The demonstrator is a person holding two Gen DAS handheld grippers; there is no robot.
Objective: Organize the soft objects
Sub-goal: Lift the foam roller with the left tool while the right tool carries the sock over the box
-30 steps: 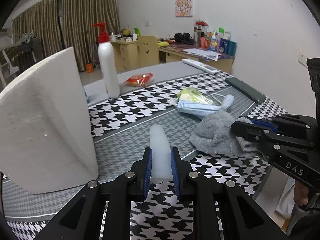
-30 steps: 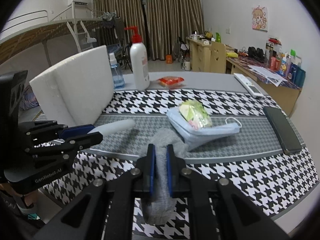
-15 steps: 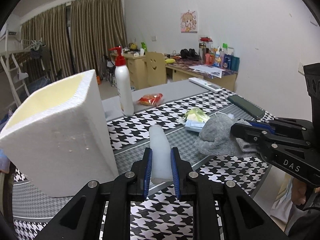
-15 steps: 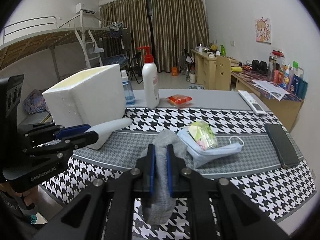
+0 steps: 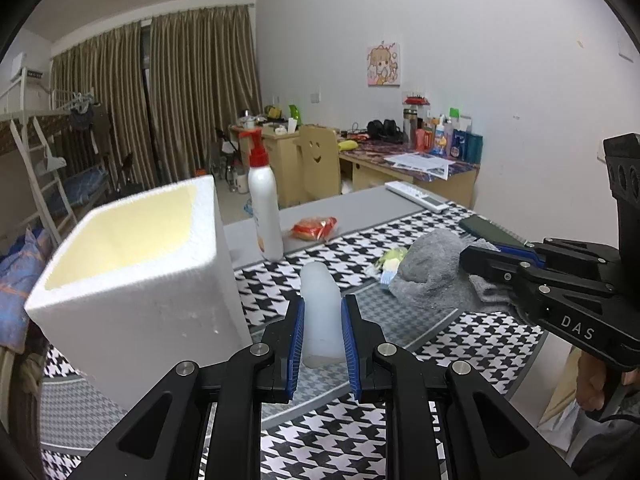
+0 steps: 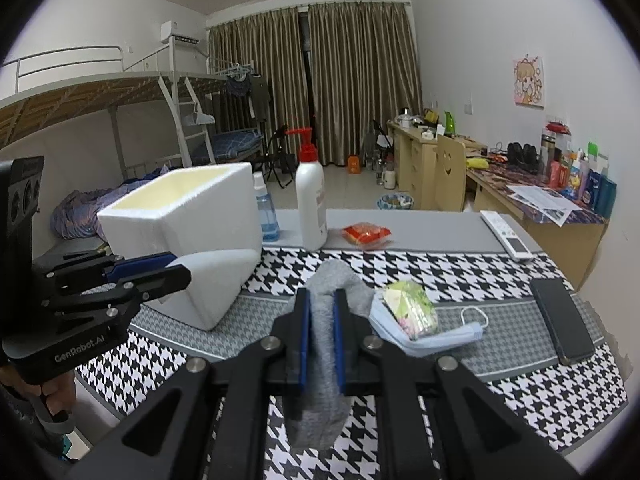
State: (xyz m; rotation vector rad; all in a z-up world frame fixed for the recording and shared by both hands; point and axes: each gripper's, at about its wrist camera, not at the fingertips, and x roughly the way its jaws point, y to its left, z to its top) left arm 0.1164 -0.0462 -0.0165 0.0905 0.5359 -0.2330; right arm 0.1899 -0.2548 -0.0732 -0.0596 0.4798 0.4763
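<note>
Left wrist view: both grippers have risen above the desk [image 5: 460, 344], left gripper [image 5: 323, 334] jaws clamping the white silicone piece [image 5: 320, 312], right gripper [image 6: 322, 340] jaws clamping the grey sock [image 6: 322, 344]; the foam box [image 5: 132, 264] now shows its open top, likely ready for drop-off.

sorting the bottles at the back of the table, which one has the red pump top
The tall white pump bottle has the red pump. The shorter clear bottle of blue liquid beside it, next to the white foam box, has a pale clear cap instead.

A dormitory bedroom is serving as the setting: a metal bunk bed [image 6: 120, 92], floor-length curtains [image 6: 316, 80] and cluttered wooden desks [image 6: 532, 200] are lining the walls.
</note>
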